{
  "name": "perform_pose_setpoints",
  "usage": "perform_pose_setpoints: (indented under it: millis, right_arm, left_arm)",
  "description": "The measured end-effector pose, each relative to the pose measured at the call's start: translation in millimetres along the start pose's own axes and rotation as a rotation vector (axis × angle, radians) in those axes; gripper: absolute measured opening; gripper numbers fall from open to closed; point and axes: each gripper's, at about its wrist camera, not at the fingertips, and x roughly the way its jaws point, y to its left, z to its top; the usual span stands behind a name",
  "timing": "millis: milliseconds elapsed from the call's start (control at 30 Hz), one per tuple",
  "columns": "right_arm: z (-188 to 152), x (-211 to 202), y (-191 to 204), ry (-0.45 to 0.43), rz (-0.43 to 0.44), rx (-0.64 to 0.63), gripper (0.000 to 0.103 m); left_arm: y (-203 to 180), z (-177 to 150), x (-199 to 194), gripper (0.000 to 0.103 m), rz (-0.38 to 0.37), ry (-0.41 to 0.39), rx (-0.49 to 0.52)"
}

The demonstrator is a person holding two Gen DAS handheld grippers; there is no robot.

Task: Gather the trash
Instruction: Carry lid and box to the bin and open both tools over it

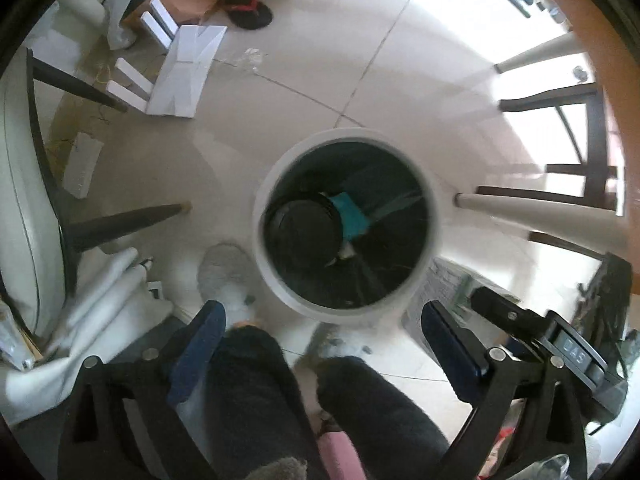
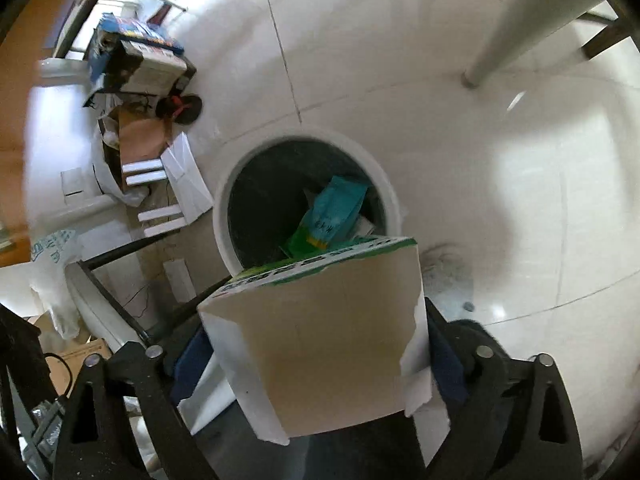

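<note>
Nearest in the left wrist view: left tool (image 1: 322,310), spread wide and holding nothing, above dark trouser legs (image 1: 248,380) and a grey slipper (image 1: 224,276). Just beyond the slipper: round white bin (image 1: 280,280) on the tiled floor (image 1: 320,60), with a black round lid-like thing (image 1: 304,232) and a teal packet (image 1: 350,216) inside. Further off: flattened white cardboard (image 1: 184,72) on the floor.

Nearest in the right wrist view: right tool (image 2: 316,320) set wide, with a green-edged cardboard box (image 2: 320,340) tilted between its fingers; cannot tell whether gripped or let go. Past the box: the bin, directly below its far edge
</note>
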Motion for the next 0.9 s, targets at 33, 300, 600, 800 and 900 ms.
perform_pose_setpoints:
  millis: [33,300,600,800,900]
  right_arm:
    - [2.4,8.4,-1.8,0.005,-0.011,-0.012,0.103]
    - [-1.1,13.8,4.9,-0.028,-0.229,-0.167,0.103]
    - [-16.8,-19.2,26.3,-0.048,-0.364,-0.264,0.103]
    - [-38.8,-71.3,47.0,-0.058,-0.362,-0.282,0.103]
    - [-50.4,-96.1,57.2,-0.074,-0.362,-0.299,0.103]
  left_arm:
    - [0.6,0.5,0.3,0.1,0.027,-0.007,0.003]
    - [-0.4,-11.8,-16.3,0.1,0.239,-0.09,0.077]
    - [-9.1,-35.1,-53.7,0.1,0.283,-0.078,0.079]
    - [-26.6,-57.5,-94.2,0.1,0.275,-0.082,0.117]
    - [-34.2,-67.1,-118.4,0.1,0.261,-0.091,0.128]
